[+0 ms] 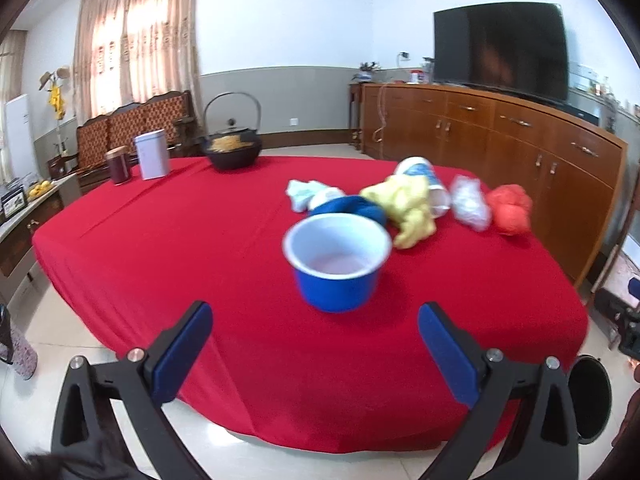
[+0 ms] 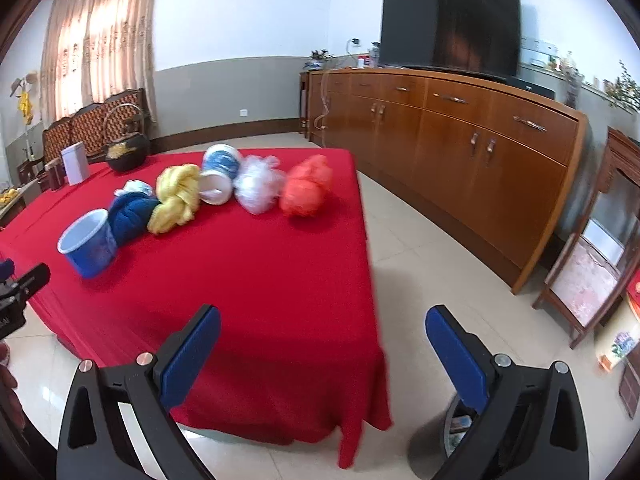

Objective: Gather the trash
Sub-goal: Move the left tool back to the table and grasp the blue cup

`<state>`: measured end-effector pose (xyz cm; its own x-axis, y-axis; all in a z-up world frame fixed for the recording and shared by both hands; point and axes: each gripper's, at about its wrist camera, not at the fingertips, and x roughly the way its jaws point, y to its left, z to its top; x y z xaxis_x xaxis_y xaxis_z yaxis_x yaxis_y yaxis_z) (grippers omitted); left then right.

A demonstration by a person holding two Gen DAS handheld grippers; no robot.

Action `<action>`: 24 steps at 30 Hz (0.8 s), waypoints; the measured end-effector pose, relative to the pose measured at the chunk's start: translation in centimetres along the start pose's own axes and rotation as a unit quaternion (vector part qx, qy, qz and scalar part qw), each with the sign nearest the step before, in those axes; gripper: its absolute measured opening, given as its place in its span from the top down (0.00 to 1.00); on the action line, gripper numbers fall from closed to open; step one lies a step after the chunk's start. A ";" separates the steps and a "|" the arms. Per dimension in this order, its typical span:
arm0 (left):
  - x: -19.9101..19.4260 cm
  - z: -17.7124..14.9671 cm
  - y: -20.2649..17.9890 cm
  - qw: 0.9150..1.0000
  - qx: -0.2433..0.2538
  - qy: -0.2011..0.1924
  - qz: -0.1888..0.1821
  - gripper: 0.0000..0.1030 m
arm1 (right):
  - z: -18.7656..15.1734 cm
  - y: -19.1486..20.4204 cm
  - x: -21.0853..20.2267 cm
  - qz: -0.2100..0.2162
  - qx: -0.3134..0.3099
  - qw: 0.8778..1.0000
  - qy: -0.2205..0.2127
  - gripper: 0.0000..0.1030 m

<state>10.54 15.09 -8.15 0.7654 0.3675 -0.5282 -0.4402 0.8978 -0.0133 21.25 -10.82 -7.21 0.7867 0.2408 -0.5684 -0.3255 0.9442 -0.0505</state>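
Note:
A row of trash lies on the red tablecloth (image 1: 160, 248) (image 2: 260, 272): a blue paper cup (image 1: 338, 262) (image 2: 90, 246), a blue wad (image 1: 352, 206) (image 2: 132, 212), a yellow crumpled bag (image 1: 404, 210) (image 2: 176, 198), a white-and-blue cup on its side (image 1: 424, 182) (image 2: 218, 174), a clear plastic bag (image 1: 470, 204) (image 2: 256, 186) and an orange bag (image 1: 510, 208) (image 2: 306, 186). A pale wad (image 1: 302, 194) lies behind the blue one. My left gripper (image 1: 316, 360) hangs open just short of the blue cup. My right gripper (image 2: 322, 360) is open over the table's near corner, holding nothing.
A black kettle (image 1: 232, 148), a white tin (image 1: 152, 154) and a dark jar (image 1: 119, 166) stand at the table's far side. A long wooden sideboard (image 2: 460, 152) with a TV (image 2: 450, 26) runs along the right. A black bin (image 1: 590, 398) sits on the floor at the table's right.

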 end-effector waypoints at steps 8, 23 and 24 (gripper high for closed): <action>2.9 0.3 -0.1 1.000 0.000 0.010 -0.009 0.00 | 2.0 2.3 2.5 0.004 0.010 1.000 0.004 0.00; 6.8 3.4 0.6 0.999 -0.008 0.015 -0.033 0.22 | 4.4 1.8 8.8 -0.004 0.028 0.999 0.044 0.00; 6.7 3.6 1.3 0.999 -0.011 0.012 -0.032 0.22 | 4.5 1.7 9.2 -0.004 0.029 0.998 0.046 0.00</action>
<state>16.81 19.56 -8.62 0.7814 0.3036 -0.5452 -0.4007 0.9139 -0.0654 30.33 -5.99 -8.79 0.7367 0.2132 -0.6417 -0.2853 0.9584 -0.0092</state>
